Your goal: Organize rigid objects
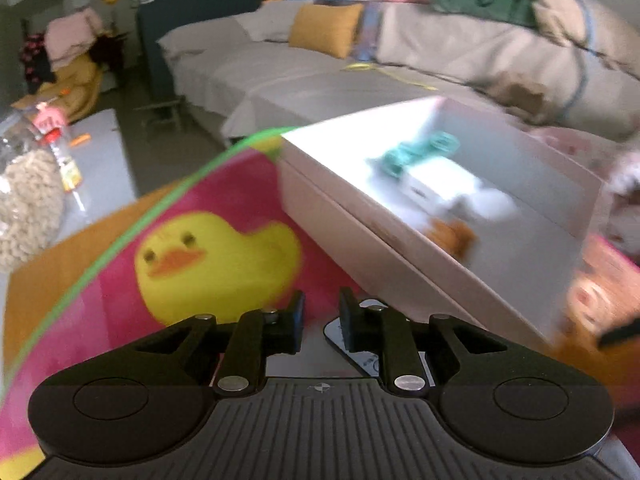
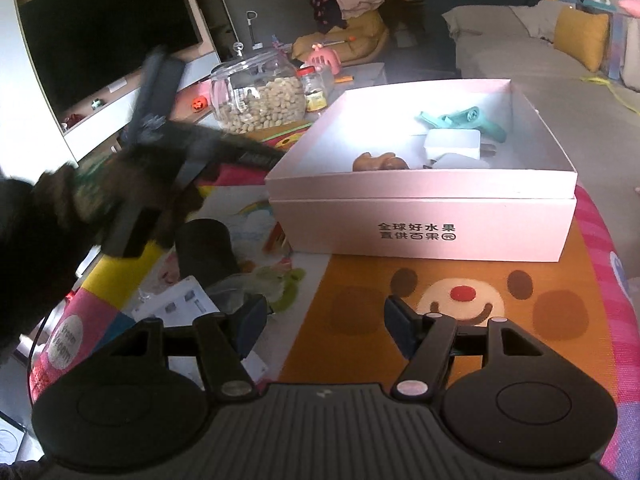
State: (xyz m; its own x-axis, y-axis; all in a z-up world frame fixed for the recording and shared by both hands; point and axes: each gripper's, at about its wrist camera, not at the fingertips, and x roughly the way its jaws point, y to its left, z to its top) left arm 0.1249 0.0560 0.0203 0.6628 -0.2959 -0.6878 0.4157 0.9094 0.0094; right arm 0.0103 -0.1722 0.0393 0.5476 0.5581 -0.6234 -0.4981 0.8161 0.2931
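1 pink box [image 2: 424, 236], 2 jars [image 2: 260, 96], 1 yellow cushion [image 2: 580, 38].

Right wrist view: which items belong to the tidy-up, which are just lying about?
Job: open pale pink cardboard box; teal plastic tool, white rectangular block, brown lump inside it; black cylinder on the colourful play mat.
Lying about: glass jar of nuts; small red-lidded jar; yellow cushion; grey sofa; dark TV screen.
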